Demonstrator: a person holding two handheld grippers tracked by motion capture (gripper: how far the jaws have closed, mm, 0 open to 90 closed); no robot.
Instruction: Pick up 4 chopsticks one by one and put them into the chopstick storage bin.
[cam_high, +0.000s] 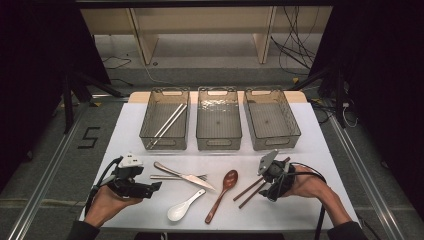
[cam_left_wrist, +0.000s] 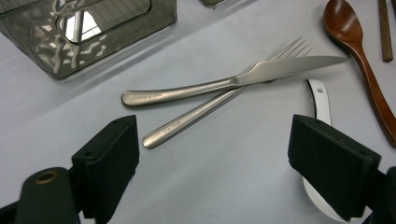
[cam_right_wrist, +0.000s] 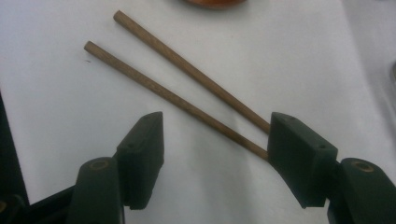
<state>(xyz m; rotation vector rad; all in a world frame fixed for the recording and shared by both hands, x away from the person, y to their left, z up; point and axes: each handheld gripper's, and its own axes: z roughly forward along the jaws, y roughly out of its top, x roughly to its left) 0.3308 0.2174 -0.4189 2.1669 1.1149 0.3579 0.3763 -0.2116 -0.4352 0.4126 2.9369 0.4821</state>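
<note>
Two brown wooden chopsticks (cam_high: 250, 190) (cam_right_wrist: 187, 67) lie side by side on the white table (cam_high: 320, 155). My right gripper (cam_high: 272, 179) (cam_right_wrist: 217, 149) is low over their near ends, jaws open. The sticks run under and behind one jaw, and the pads are not pressing on them. At the left, my left gripper (cam_high: 152, 188) (cam_left_wrist: 215, 154) is open with nothing between its jaws. Just beyond it a steel knife (cam_left_wrist: 224, 84) (cam_high: 184, 176) lies crossed over a steel fork (cam_left_wrist: 196, 114).
A white ceramic spoon (cam_high: 181, 207) (cam_left_wrist: 320, 100) and a brown wooden spoon (cam_high: 222, 192) (cam_left_wrist: 359, 51) lie in the middle front. Three clear bins stand in a row at the back: the left bin (cam_high: 145, 127) holds metal chopsticks (cam_high: 169, 122), beside the middle bin (cam_high: 218, 144) and right bin (cam_high: 296, 129).
</note>
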